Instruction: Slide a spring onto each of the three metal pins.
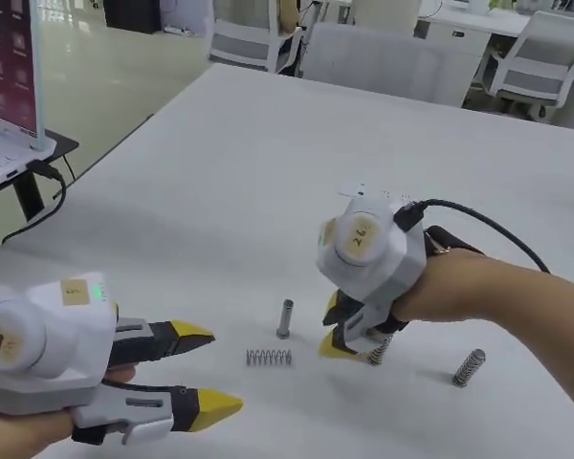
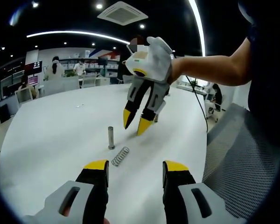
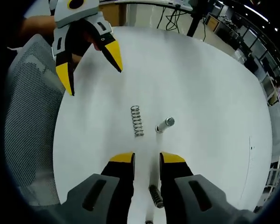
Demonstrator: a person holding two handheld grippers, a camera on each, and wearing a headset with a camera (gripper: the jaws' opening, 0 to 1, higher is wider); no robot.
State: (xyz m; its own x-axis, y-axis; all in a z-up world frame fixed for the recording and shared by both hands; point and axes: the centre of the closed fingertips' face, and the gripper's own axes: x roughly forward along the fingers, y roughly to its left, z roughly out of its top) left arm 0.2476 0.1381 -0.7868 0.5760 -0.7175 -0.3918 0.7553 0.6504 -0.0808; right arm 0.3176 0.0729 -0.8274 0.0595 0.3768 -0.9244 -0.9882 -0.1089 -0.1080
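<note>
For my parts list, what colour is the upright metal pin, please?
Silver-grey; the upright metal pin shows best in head view.

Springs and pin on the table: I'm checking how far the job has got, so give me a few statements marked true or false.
1. The metal pin stands upright with no spring on it. True.
2. A loose spring lies flat on the table beside the pin. True.
3. The left gripper is shut on a spring. False: its jaws are open and hold nothing.
4. The right gripper hovers far from any spring. False: a second spring shows between its open jaws.
</note>
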